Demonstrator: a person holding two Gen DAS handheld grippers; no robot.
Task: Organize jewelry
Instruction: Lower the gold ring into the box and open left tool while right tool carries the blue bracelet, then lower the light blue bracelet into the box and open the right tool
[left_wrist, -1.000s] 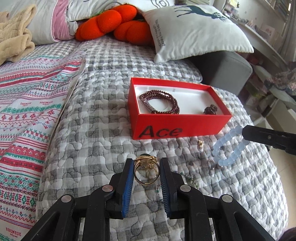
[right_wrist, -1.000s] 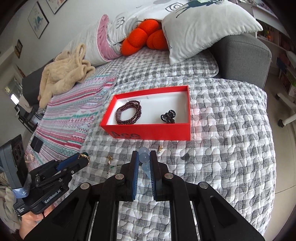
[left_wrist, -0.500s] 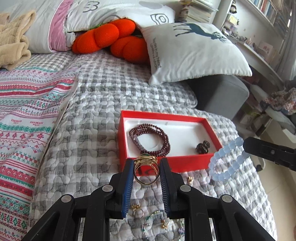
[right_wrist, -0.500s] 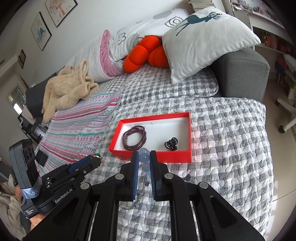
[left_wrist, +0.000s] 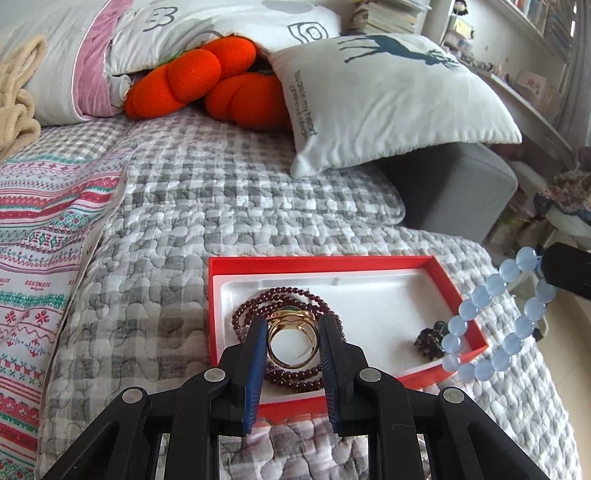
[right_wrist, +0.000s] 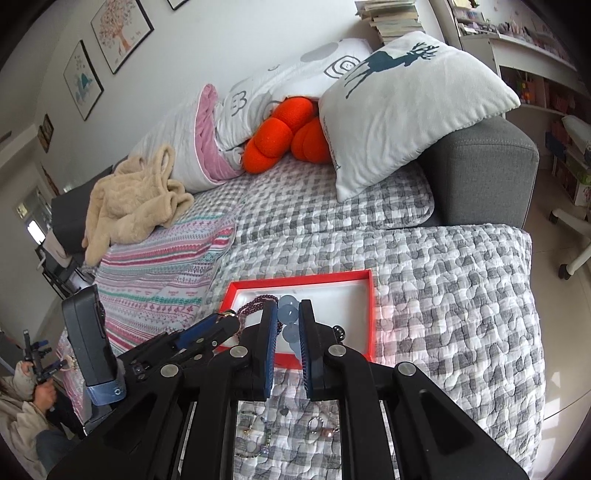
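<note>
My left gripper (left_wrist: 293, 328) is shut on a gold ring (left_wrist: 293, 341) and holds it above the near left part of the red box (left_wrist: 458, 291). The box has a white lining and holds a dark red bead bracelet (left_wrist: 295, 374) and a small dark ornament (left_wrist: 430, 338). My right gripper (right_wrist: 288, 314) is shut on a pale blue bead bracelet (right_wrist: 288, 312), which hangs at the box's right edge in the left wrist view (left_wrist: 495, 317). In the right wrist view the left gripper (right_wrist: 221, 321) is over the box's left side (right_wrist: 227, 295).
The box sits on a grey checked quilt (left_wrist: 166, 258). Several loose rings and chains (right_wrist: 317, 428) lie on the quilt in front of the box. A deer pillow (left_wrist: 388, 96), orange cushions (left_wrist: 207, 85) and a striped blanket (left_wrist: 40, 229) lie behind and left.
Both grippers have risen and moved forward over the box, each still holding its piece. The ring went from above the quilt in front of the box to above the box's interior.
</note>
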